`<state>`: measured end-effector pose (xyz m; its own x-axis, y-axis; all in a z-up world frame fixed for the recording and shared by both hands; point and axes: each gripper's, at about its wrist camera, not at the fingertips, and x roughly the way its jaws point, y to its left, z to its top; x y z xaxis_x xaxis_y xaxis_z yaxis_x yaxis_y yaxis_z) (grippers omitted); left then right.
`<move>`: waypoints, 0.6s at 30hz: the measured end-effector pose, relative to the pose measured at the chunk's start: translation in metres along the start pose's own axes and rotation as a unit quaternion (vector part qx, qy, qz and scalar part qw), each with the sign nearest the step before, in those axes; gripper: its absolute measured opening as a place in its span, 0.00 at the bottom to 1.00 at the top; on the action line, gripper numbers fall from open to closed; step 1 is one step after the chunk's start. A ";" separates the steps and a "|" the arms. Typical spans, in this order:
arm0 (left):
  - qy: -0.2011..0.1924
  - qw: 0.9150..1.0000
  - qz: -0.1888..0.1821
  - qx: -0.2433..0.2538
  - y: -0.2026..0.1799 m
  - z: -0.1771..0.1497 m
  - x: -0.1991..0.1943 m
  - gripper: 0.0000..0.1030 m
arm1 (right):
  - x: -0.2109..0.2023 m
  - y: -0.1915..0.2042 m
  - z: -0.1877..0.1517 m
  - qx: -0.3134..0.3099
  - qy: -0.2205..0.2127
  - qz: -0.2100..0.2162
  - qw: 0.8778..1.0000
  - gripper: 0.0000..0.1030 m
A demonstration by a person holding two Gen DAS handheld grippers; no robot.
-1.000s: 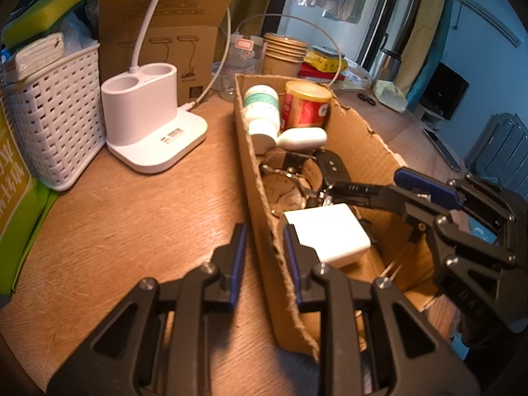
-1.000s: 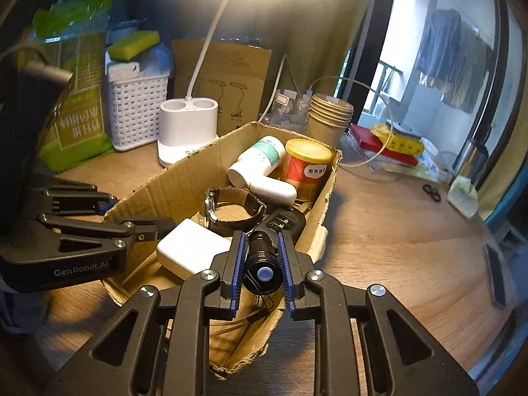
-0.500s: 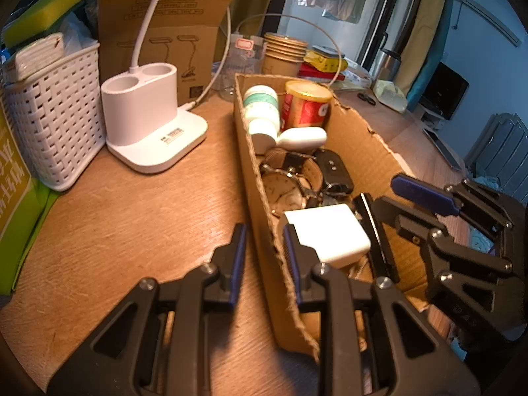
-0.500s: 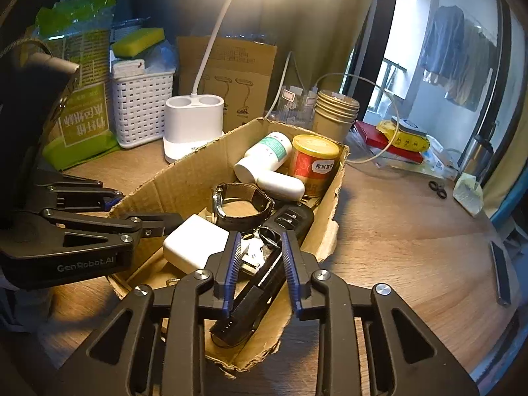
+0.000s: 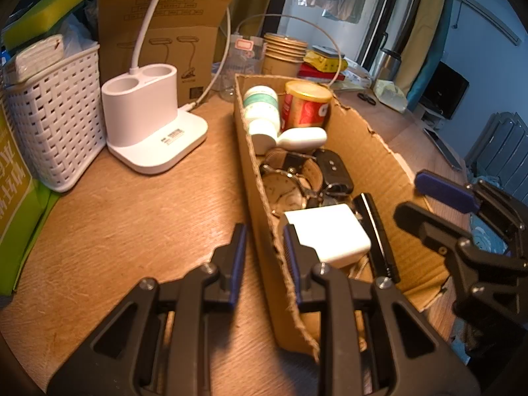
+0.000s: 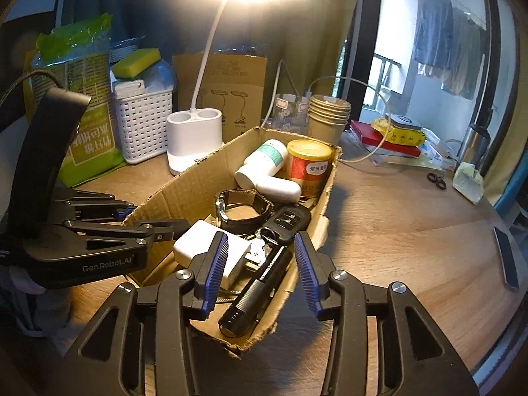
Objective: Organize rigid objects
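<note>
An open cardboard box (image 5: pixel 369 151) (image 6: pixel 184 191) stands on the wooden table. My left gripper (image 5: pixel 264 247) (image 6: pixel 155 219) is shut on its long side wall. My right gripper (image 6: pixel 260 247) (image 5: pixel 412 194) hovers over the box's near end, its jaws opening. A black flashlight (image 6: pixel 257 290) (image 5: pixel 379 234) lies loose in the box below them, touching neither pad. Beside it rests a white charger (image 6: pixel 204 244) (image 5: pixel 330 231). Farther in are a leather-strap watch (image 6: pixel 244 211), a car key (image 6: pixel 290 219), a white case (image 6: pixel 279 188), a white bottle (image 6: pixel 264 163) and a red can (image 6: pixel 308 165).
A white lamp base (image 5: pixel 148 125) and a white basket (image 5: pixel 52 125) stand left of the box, with a green pack (image 6: pixel 85 132) beyond. Stacked paper cups (image 6: pixel 328 115) stand behind the box. Scissors (image 6: pixel 435 180) and a phone (image 6: pixel 505 257) lie on the table to the right.
My right gripper spread its jaws and let go of the flashlight, which dropped into the near end of the box. The left gripper kept its hold and did not move.
</note>
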<state>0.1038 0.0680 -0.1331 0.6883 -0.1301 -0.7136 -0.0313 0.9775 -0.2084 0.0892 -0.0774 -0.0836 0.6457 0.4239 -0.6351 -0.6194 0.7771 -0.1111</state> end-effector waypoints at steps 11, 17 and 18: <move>-0.006 1.000 0.008 0.005 -0.002 0.000 -0.003 0.24 | -0.030 -0.021 0.000 0.048 -0.013 -0.030 0.998 0.62; -0.021 1.000 0.013 0.018 -0.009 -0.001 -0.011 0.24 | -0.049 -0.032 -0.001 0.071 -0.028 -0.041 0.996 0.64; -0.025 0.999 0.015 0.021 -0.010 -0.002 -0.013 0.24 | -0.052 -0.034 -0.001 0.074 -0.032 -0.043 0.996 0.64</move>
<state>0.0938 0.0594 -0.1228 0.7231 -0.0923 -0.6846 -0.0239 0.9871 -0.1583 0.0759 -0.1265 -0.0477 0.7234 0.3774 -0.5781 -0.4907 0.8701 -0.0460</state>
